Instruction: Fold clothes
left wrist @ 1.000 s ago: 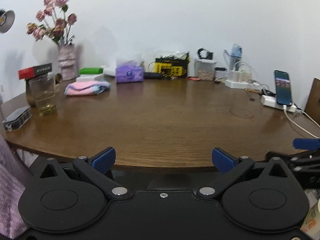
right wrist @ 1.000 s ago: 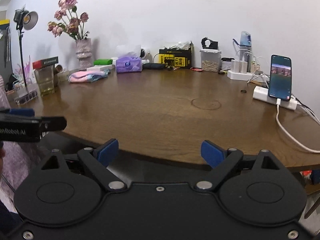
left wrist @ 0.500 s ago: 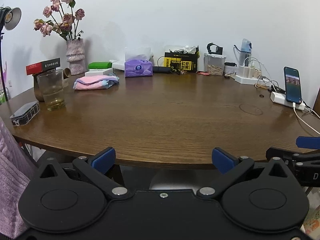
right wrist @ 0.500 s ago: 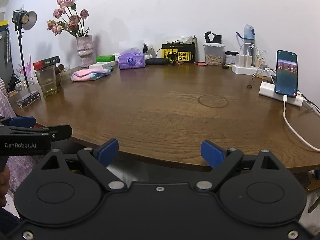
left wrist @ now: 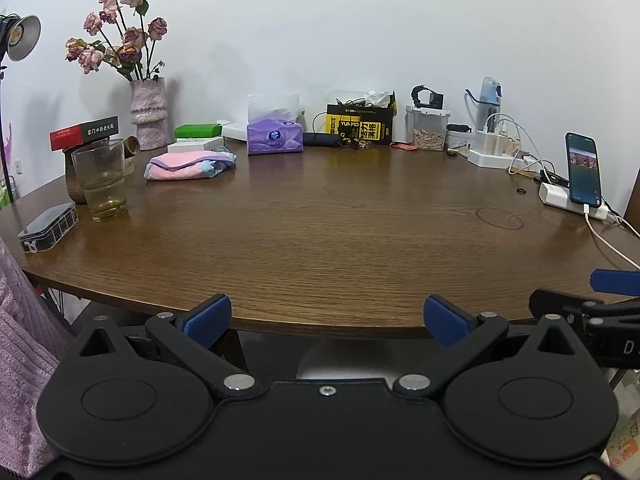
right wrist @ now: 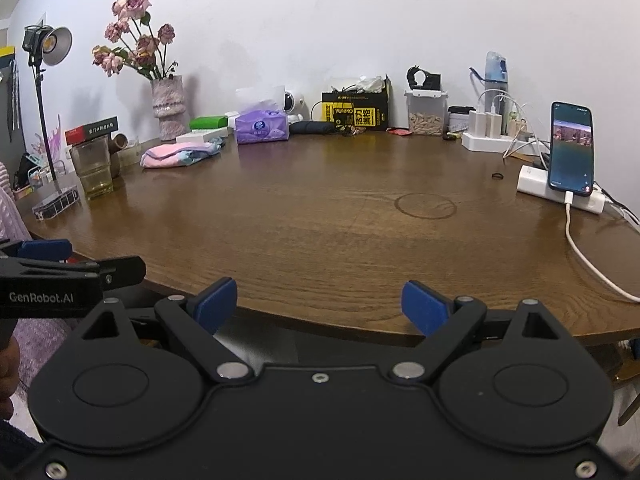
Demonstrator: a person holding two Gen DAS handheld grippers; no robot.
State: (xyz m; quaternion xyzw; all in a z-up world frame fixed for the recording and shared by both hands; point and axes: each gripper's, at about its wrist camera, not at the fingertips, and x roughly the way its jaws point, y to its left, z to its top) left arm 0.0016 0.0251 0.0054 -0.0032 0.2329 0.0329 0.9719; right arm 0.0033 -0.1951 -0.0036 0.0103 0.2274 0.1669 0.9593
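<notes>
A folded pink and light-blue cloth point(left wrist: 188, 165) lies on the brown wooden table point(left wrist: 340, 240) at the far left; it also shows in the right wrist view point(right wrist: 180, 156). My left gripper point(left wrist: 326, 318) is open and empty, held at the table's near edge. My right gripper point(right wrist: 318, 305) is open and empty, also at the near edge. Each gripper shows side-on in the other's view, the right one point(left wrist: 592, 312) and the left one point(right wrist: 60, 276). A lilac ribbed garment point(left wrist: 20, 340) hangs at the far left, off the table.
A glass point(left wrist: 102, 180) and a small clear case point(left wrist: 48, 228) stand at the left. A vase of roses point(left wrist: 148, 118), a purple tissue box point(left wrist: 274, 136), a yellow-black box point(left wrist: 360, 124) and chargers point(left wrist: 496, 148) line the back. A phone point(left wrist: 584, 174) with a white cable stands at the right.
Both grippers have risen and tilted, so more of the tabletop shows. Both stay open and empty. Nothing on the table has moved.
</notes>
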